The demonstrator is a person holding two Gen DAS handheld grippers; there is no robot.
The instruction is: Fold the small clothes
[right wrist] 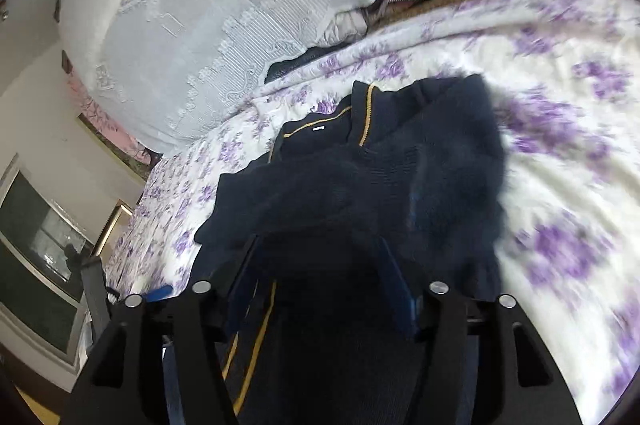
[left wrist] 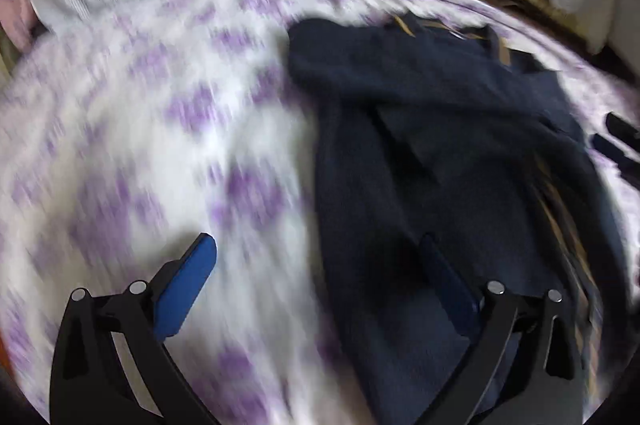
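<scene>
Mid-fold: navy sweater (right wrist: 360, 185) lies bunched on the floral bedspread (right wrist: 560, 73).
Your left gripper (left wrist: 320, 265) is spread, empty; right gripper (right wrist: 324, 265) parted over the knit, not pinching (blurry). Next, grab an edge and fold.

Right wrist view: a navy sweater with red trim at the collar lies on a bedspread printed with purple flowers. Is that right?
Not quite. The trim along the collar of the navy sweater is yellow-gold, not red; the right wrist view shows it clearly. The rest holds: the sweater lies on the bedspread printed with purple flowers.
</scene>
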